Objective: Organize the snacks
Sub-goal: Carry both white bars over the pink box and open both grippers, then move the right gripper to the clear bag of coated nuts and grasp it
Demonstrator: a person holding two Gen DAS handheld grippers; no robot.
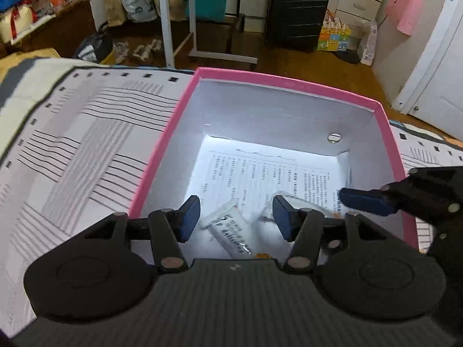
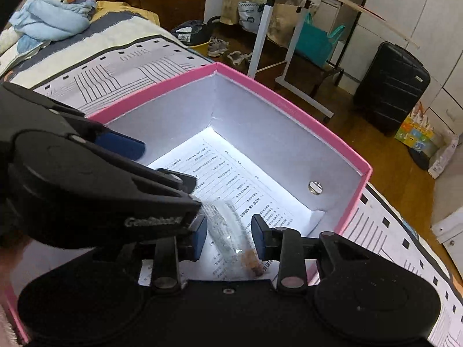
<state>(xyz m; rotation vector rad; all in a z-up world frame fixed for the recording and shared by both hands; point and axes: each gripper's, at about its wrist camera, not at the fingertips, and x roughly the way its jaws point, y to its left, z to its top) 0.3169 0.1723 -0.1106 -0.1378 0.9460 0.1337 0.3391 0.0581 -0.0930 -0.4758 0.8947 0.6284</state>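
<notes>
Both tools hang over an open pink box (image 1: 162,150) on a bed (image 1: 72,133), their jaws spread and gripping nothing: the left tool (image 1: 235,217) above a white snack packet (image 1: 231,230), the right tool (image 2: 230,238) above a clear packet (image 2: 228,231) with brown pieces at one end. Both packets lie on a printed sheet (image 2: 220,173) lining the box floor. Judging by this, two snacks are stowed; no others are visible outside.

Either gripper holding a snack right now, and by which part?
Neither: left gripper and right gripper are open over the pink box; the snack packets lie loose inside.
</notes>
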